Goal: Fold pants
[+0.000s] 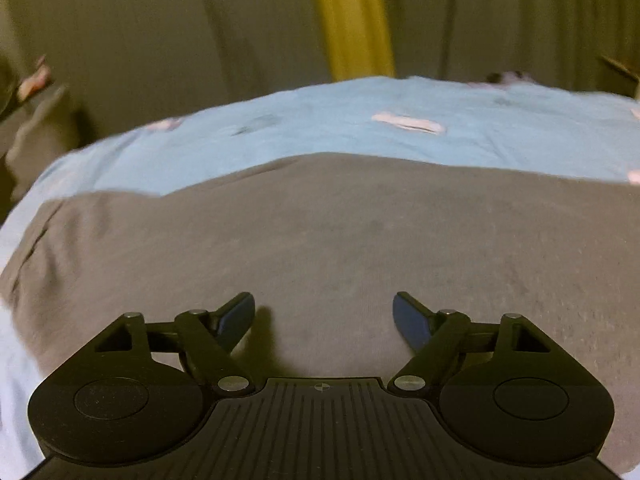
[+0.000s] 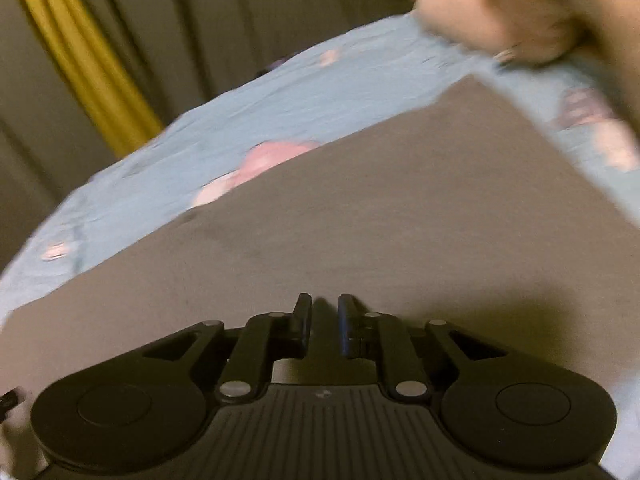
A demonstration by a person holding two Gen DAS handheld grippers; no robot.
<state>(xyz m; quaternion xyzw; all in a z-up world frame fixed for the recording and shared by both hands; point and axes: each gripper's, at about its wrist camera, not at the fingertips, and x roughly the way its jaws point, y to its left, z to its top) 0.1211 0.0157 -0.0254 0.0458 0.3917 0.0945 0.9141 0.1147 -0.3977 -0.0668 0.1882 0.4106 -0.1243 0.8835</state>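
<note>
Pants [image 1: 320,240] lie flat on the blue bedsheet [image 1: 360,128], apparently folded. Left gripper [image 1: 324,320]: jaws wide apart, empty, over the cloth. Right gripper [image 2: 324,320]: jaws narrowly parted, nothing between. Judged between folds; next move needs a fresh edge grasp.

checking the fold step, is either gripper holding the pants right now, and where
Nothing is held. The left gripper is open over the grey pants; the right gripper has a narrow, empty gap.

Left gripper [image 1: 324,320] jaws wide apart above grey pants [image 1: 320,232], blue patterned sheet [image 1: 360,132] beyond
</note>
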